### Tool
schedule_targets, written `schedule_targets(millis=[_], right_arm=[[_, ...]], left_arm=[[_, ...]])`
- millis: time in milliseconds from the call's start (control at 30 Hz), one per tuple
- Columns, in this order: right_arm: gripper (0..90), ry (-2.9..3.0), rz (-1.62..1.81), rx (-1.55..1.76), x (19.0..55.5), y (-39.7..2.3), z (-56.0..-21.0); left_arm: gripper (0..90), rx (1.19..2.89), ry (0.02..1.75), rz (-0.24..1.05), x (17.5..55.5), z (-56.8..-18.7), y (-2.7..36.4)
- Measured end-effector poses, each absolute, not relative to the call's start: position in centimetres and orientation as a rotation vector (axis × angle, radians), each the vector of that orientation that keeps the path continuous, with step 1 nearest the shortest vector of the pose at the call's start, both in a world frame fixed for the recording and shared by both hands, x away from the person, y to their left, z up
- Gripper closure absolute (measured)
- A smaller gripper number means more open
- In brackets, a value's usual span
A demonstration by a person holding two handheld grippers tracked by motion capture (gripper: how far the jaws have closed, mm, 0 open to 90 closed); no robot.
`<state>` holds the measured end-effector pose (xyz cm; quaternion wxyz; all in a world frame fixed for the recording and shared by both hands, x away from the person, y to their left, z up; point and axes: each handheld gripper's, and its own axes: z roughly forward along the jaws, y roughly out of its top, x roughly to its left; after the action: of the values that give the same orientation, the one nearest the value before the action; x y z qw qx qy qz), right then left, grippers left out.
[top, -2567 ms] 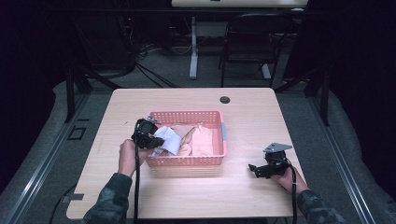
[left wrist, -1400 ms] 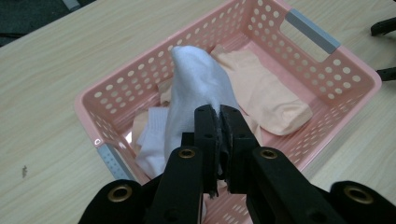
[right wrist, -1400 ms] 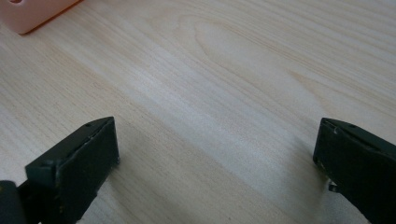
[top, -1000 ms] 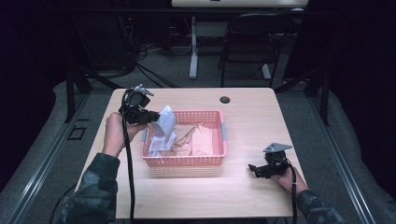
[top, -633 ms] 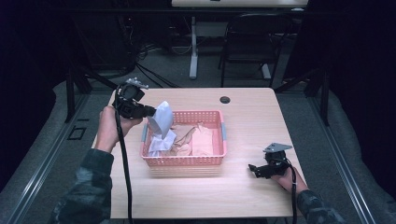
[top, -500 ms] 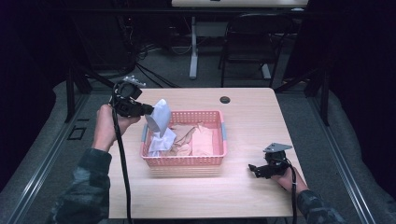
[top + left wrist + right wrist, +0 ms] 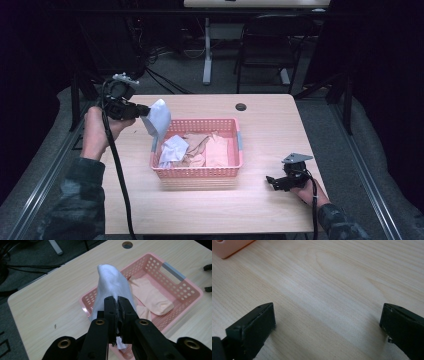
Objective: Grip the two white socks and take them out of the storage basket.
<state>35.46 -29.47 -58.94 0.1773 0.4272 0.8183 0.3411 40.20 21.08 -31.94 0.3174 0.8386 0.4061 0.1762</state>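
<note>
My left tool (image 7: 141, 111) is clamped on a white sock (image 7: 159, 120), which I hold in the air at the left of the high view, over the upper left corner of the pink basket (image 7: 239, 145). The sock's lower end hangs down to a crumpled white cloth (image 7: 173, 150) inside the basket, beside peach-coloured cloths (image 7: 216, 150). My right tool (image 7: 274, 182) rests at the lower right on the bench (image 7: 270, 125), jaws spread wide with nothing between them.

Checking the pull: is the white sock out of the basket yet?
Partly. The left gripper is shut on the white sock, lifted above the basket rim; its lower end still hangs inside.
</note>
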Motion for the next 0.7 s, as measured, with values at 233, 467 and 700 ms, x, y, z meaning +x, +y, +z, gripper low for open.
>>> schedule_targets(millis=[233, 467, 700], right_arm=[[0.0, 2.319, 0.962, 1.207, 35.5, -29.5, -58.9], [0.0, 2.318, 0.966, 1.208, 35.5, -29.5, -58.9], [0.0, 2.317, 0.963, 1.211, 35.4, -29.5, -58.9]], left_arm=[[86.0, 2.190, 1.115, 0.493, 40.0, -31.7, 23.2], [86.0, 2.163, 1.180, 0.503, 39.8, -32.1, 25.5], [86.0, 2.158, 1.235, 0.508, 39.7, -33.1, 27.2]])
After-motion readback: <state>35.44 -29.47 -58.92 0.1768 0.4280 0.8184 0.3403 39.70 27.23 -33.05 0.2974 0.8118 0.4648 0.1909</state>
